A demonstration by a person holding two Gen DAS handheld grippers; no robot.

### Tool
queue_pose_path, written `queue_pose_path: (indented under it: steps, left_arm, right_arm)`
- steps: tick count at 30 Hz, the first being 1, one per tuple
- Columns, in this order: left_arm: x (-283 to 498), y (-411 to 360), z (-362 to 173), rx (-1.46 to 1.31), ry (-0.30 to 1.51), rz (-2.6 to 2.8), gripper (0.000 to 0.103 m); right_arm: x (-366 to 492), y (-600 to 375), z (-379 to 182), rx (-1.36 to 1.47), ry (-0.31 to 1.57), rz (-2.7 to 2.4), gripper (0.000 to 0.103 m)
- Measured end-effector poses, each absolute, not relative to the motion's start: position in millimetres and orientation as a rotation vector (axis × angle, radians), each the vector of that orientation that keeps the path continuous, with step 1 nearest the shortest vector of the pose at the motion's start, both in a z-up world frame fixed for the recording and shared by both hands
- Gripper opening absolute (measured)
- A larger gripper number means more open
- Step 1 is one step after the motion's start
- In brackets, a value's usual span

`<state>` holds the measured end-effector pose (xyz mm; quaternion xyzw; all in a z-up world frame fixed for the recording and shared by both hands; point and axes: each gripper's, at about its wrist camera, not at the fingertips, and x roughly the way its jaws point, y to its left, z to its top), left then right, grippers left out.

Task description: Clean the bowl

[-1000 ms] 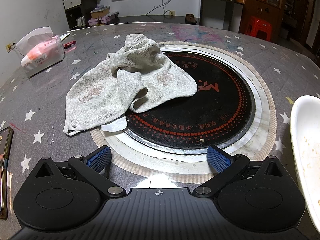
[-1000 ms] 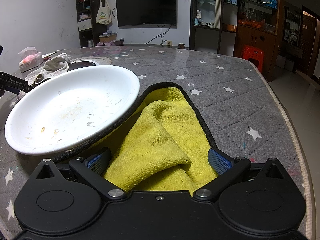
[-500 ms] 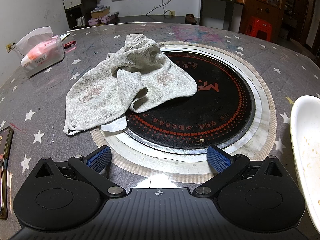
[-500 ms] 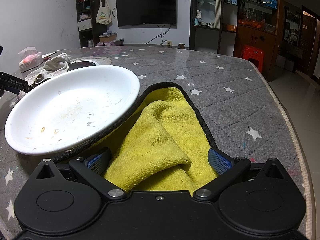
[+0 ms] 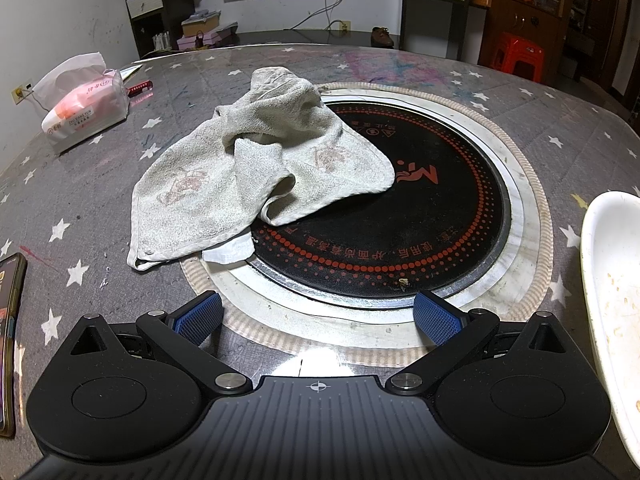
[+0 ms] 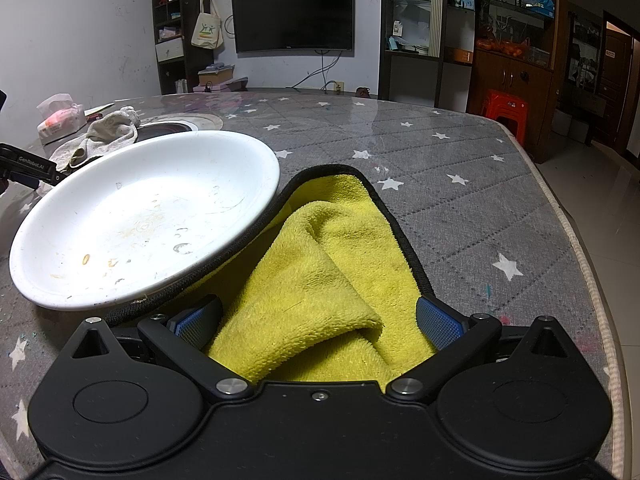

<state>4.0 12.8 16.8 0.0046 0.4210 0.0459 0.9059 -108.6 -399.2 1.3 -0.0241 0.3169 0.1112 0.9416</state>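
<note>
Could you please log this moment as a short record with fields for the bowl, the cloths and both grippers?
bowl: white bowl, soiled with food specks, resting partly on the yellow cloth
yellow cloth: folded, lying between the open fingers of the right hand-held gripper
left hand-held gripper: open, empty, facing the round cooktop
grey towel: crumpled, partly over the cooktop
surface: star-patterned table

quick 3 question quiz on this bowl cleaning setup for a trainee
1. True or false: the white bowl is spotless.
2. What lies between the fingers of the right tool?
3. The grey towel lies: A) fully on the tablecloth, B) partly on the black cooktop, C) in the bowl.

Key:
1. False, it has food stains.
2. The yellow cloth, not clamped; both tools, left too, are open.
3. B
</note>
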Motion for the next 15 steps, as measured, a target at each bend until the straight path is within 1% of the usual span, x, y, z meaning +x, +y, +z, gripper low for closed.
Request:
queue_pose_path:
  steps: [15]
  left_arm:
    - [4.4, 13.0, 17.0, 0.008, 0.872, 0.098, 0.103]
  right_arm:
    - [-108.5, -399.0, 1.3, -0.049, 0.646, 0.227, 0.103]
